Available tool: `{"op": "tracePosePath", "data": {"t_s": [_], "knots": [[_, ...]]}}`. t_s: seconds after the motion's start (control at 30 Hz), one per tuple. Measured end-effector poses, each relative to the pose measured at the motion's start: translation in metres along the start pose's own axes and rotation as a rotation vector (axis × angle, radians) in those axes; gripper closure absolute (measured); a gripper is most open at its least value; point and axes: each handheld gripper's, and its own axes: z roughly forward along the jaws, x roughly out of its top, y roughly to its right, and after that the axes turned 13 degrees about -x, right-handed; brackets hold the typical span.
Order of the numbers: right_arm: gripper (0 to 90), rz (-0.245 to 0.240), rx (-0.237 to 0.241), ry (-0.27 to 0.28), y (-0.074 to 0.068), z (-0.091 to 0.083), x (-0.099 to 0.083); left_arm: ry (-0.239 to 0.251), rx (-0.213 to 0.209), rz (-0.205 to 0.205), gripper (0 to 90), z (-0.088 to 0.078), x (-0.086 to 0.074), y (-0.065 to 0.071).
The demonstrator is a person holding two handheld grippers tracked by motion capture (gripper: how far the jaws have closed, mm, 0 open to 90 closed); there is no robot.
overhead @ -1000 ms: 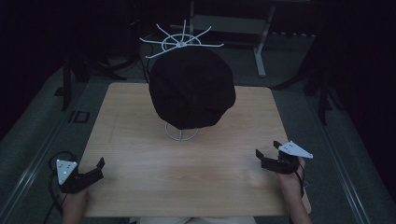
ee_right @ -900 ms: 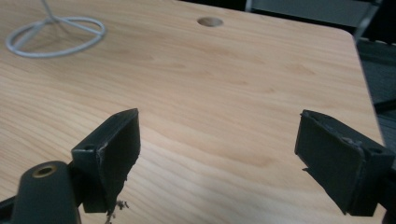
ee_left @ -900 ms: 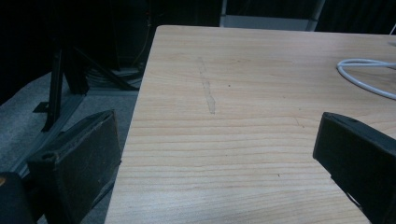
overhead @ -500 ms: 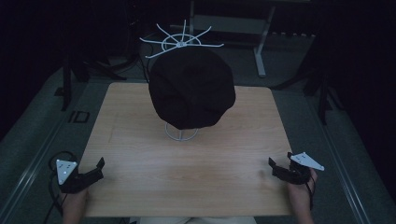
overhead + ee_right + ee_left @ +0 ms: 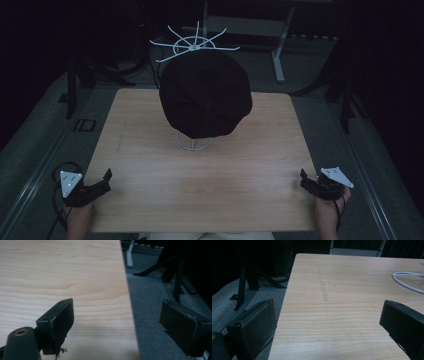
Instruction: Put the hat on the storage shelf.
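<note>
- A black hat point(image 5: 206, 95) sits on a white wire stand point(image 5: 194, 142) at the middle of the worktop point(image 5: 150, 170), toward its far half; the stand's round foot ring rests on the wood, and white wire spokes point(image 5: 192, 45) fan out above and behind the hat.
- The left tool point(image 5: 104, 181) is at the near left corner of the worktop, held in a hand point(image 5: 80, 220), jaws spread apart and gripping nothing. In the left gripper view one jaw hangs over the worktop's left edge above the floor and the other is over the wood, with part of the stand's white foot ring point(image 5: 407, 281) at the right.
- The right tool point(image 5: 306, 180) is at the near right corner, held in the other hand point(image 5: 327, 215), jaws likewise spread and empty. In the right gripper view one jaw is over the wood and the other is beyond the right edge, above the grey floor point(image 5: 150, 315).
- Both tools are well apart from the hat, with a broad stretch of bare wood between them and the stand.
- No writing or label can be read anywhere.
- The worktop is pale wood grain with a faint scuff mark point(image 5: 323, 291) on its left side.
- Grey carpet surrounds it; the room is dark, with black stand legs point(image 5: 75, 85) at the left and a pale frame point(image 5: 277, 45) beyond the far edge.
</note>
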Motion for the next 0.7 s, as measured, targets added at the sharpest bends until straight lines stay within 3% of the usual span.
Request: {"op": "tracePosePath", "data": {"t_s": [0.33,0.7], "knots": [[13.6,0.016,-0.052,0.008,0.0044,0.0024,-0.0003,0.0,0.001,-0.004,1.4,0.0,0.0,-0.0002],[12.8,0.017,-0.055,-0.014,0.0065,0.0049,0.0003,0.002,-0.001,-0.004,1.5,-0.0002,0.0,-0.0005]]}}
